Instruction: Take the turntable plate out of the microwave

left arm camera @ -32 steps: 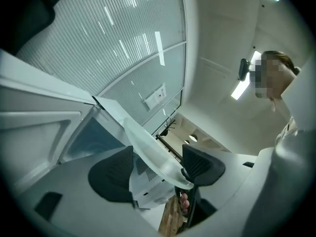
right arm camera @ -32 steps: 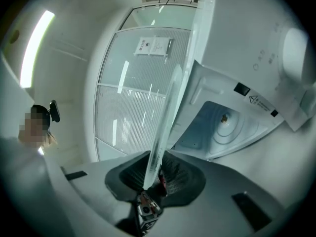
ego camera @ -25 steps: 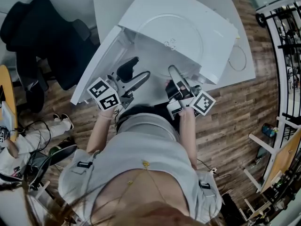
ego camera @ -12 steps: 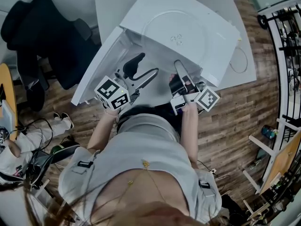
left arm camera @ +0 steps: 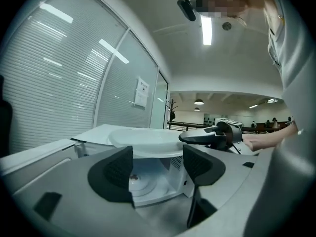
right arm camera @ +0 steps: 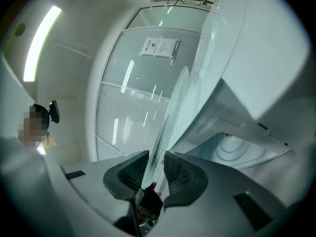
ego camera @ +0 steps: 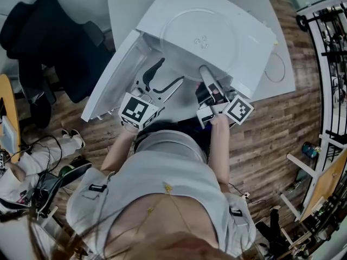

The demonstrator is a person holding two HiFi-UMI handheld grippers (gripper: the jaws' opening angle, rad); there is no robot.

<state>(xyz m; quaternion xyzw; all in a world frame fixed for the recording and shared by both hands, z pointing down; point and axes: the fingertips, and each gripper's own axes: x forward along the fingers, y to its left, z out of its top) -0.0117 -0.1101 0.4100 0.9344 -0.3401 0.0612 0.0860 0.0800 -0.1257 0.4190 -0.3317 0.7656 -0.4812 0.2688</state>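
1. Nearest to me in the head view is the person's grey top [ego camera: 162, 183], with both forearms reaching away towards the microwave [ego camera: 255, 39].
2. The left gripper [ego camera: 165, 77] hovers in front of the open cavity [left arm camera: 148, 181]. Its jaws are released and wide apart, with nothing between them. Through the gap, the left gripper view shows only the cavity floor and its small centre hub [left arm camera: 131, 177].
3. The right gripper [ego camera: 206, 75] is to the right of the left one and points level at the near rim of the turntable plate [ego camera: 200, 37].
4. The right gripper view shows that rim standing between the two pads. The jaws have just been opening, so I read them as slackened around the glass, not clamped on it.
5. The microwave door [ego camera: 108, 85] hangs open on the left.
6. The turntable plate is out of the cavity. It lies flat over the top of the microwave, with its near edge projecting above the opening.
7. The microwave stands on a white table [ego camera: 124, 4].
8. A dark chair [ego camera: 49, 37] is at the far left, on the wood floor [ego camera: 271, 123].
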